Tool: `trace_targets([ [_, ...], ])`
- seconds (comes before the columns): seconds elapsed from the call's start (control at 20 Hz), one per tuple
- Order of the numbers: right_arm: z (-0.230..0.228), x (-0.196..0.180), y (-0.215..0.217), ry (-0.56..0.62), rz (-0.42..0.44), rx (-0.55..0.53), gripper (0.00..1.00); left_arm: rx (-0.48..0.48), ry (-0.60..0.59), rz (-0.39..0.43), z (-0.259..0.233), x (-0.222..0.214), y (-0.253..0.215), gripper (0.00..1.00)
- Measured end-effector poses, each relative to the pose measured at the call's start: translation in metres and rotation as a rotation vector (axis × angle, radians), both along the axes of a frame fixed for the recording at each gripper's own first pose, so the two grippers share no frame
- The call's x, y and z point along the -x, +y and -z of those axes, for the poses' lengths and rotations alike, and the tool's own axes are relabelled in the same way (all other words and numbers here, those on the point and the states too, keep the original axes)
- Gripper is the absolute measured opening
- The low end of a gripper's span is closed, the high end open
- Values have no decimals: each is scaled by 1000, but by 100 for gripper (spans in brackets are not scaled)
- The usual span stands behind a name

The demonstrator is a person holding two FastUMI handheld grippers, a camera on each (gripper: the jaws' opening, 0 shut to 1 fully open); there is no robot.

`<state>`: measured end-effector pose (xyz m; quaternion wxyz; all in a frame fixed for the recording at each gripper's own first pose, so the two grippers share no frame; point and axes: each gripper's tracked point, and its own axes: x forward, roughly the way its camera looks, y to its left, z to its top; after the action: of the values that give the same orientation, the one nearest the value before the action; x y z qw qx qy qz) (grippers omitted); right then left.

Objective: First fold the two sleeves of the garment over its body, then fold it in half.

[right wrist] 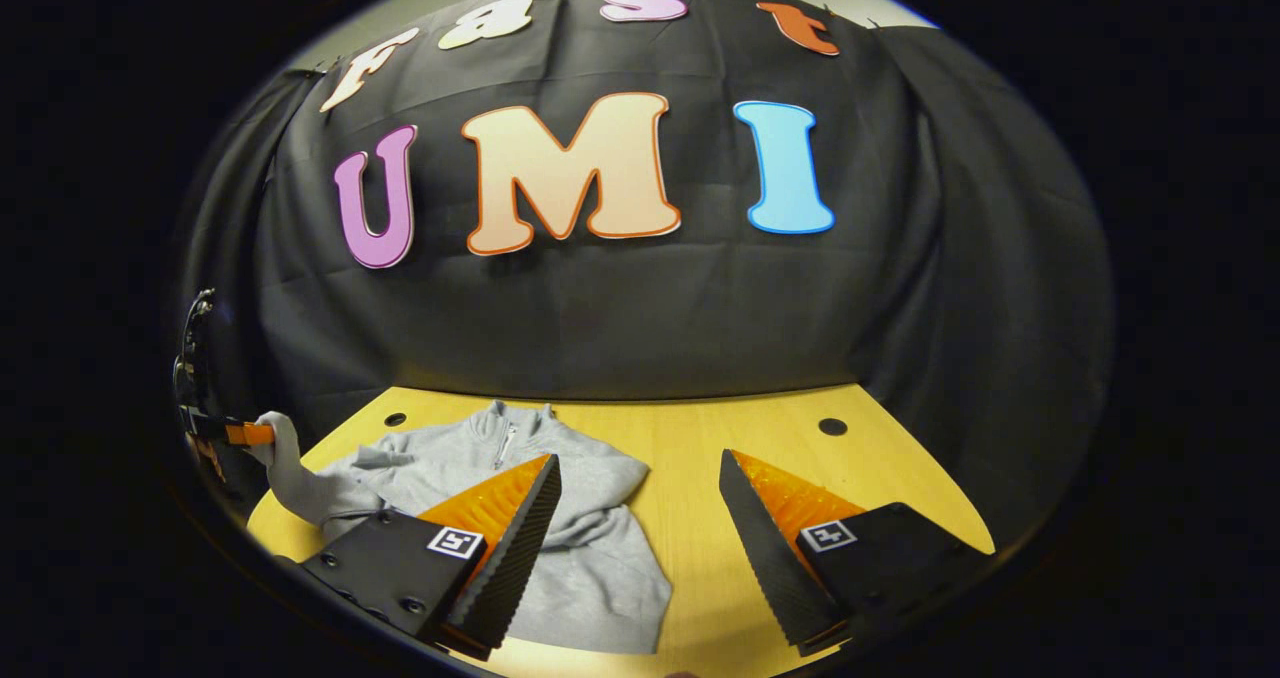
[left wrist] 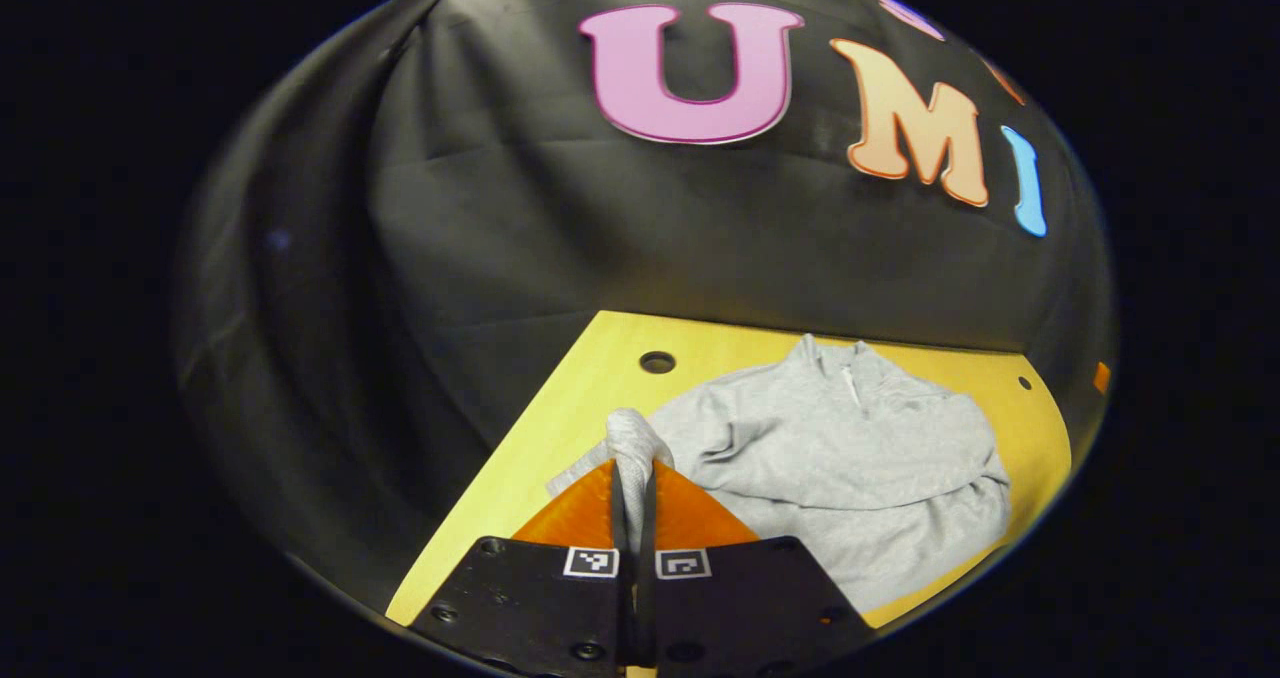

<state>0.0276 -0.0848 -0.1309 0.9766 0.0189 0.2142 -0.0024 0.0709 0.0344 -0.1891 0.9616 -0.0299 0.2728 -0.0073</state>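
Grey garment (left wrist: 850, 458) lies on the yellow table (left wrist: 600, 378), collar twd the back wall. Left gripper (left wrist: 634, 488) is clamped on the cuff of one sleeve (left wrist: 632, 438), lifted off the table. Right gripper (right wrist: 640, 518) hangs over the table w/ fingers spread wide, nothing between them. Likely step: first sleeve fold — best to carry the cuff low across the body, lay it flat w/o bunching, then let go.
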Motion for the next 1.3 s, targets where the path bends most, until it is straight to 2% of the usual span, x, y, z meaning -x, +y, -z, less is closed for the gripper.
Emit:
trace_targets([
  [0.5,0,47,-76,16,104,-7,98,63,-50,203,-30,-38,-152,0],
  [0.95,8,85,-162,20,189,9,98,69,-39,357,-31,-44,-294,0],
  [1.1,10,89,-176,21,200,3,98,76,-9,419,-18,-38,-334,0],
  [1.3,19,95,-170,35,167,3,99,55,47,486,5,-39,-380,0],
])
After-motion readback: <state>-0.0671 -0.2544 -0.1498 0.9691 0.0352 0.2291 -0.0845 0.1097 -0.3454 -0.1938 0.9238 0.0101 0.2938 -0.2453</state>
